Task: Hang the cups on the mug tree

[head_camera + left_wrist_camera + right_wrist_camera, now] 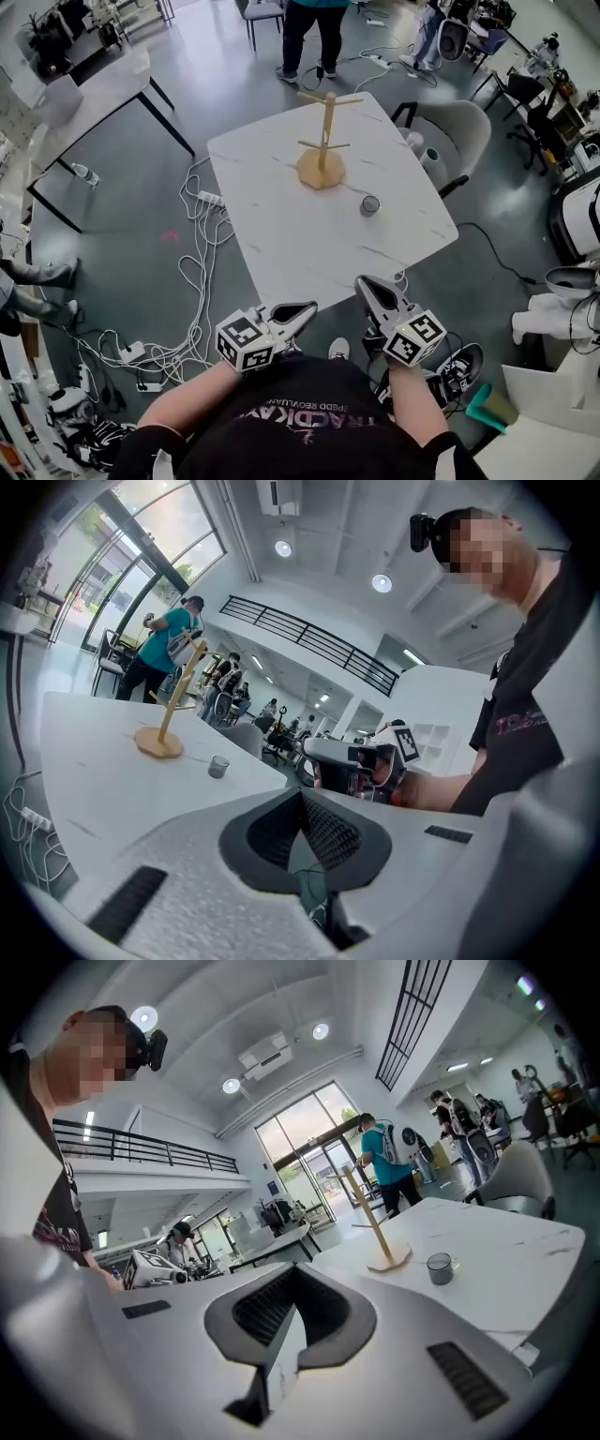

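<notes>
Hanging is not yet begun: left gripper (307, 309) and right gripper (365, 284) are both closed on nothing, the cup (370, 204) stands well ahead of them, and the mug tree (322, 141) beyond it is bare.

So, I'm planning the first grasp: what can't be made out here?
Cup handle: too small to tell in any view.
Mug tree upper pegs: left gripper view, blend into the person behind.
Table near edge: head view, partly covered by left claw and right claw.
</notes>
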{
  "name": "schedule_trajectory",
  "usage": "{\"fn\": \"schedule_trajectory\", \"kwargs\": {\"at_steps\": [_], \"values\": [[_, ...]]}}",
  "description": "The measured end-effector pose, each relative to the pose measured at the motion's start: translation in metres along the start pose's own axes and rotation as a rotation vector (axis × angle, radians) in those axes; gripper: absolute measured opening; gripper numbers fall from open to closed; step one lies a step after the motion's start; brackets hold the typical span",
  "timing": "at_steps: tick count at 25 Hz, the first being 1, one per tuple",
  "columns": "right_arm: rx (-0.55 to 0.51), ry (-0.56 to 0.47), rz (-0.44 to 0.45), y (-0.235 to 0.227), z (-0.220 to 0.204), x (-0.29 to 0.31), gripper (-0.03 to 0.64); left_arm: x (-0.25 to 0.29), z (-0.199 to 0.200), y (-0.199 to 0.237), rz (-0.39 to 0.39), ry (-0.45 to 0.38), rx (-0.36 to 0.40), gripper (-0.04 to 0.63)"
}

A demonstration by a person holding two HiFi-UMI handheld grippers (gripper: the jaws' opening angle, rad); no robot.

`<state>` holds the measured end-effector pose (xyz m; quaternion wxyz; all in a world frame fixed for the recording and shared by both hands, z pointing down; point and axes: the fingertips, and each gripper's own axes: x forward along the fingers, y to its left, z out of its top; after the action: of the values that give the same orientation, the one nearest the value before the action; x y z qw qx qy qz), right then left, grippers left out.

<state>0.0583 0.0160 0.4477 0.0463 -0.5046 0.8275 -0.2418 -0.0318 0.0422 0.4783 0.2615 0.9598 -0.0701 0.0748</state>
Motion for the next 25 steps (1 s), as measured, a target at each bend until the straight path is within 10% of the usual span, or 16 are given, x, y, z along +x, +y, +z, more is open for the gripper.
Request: {"fn": "schedule_trajectory", "kwargs": {"at_steps": [25], "values": [[-0.164, 0.072, -0.109, -0.1, 0.037, 0.014, 0.011, 0.031, 0.033, 0.026, 0.049, -0.03, 0.022, -0.003]]}}
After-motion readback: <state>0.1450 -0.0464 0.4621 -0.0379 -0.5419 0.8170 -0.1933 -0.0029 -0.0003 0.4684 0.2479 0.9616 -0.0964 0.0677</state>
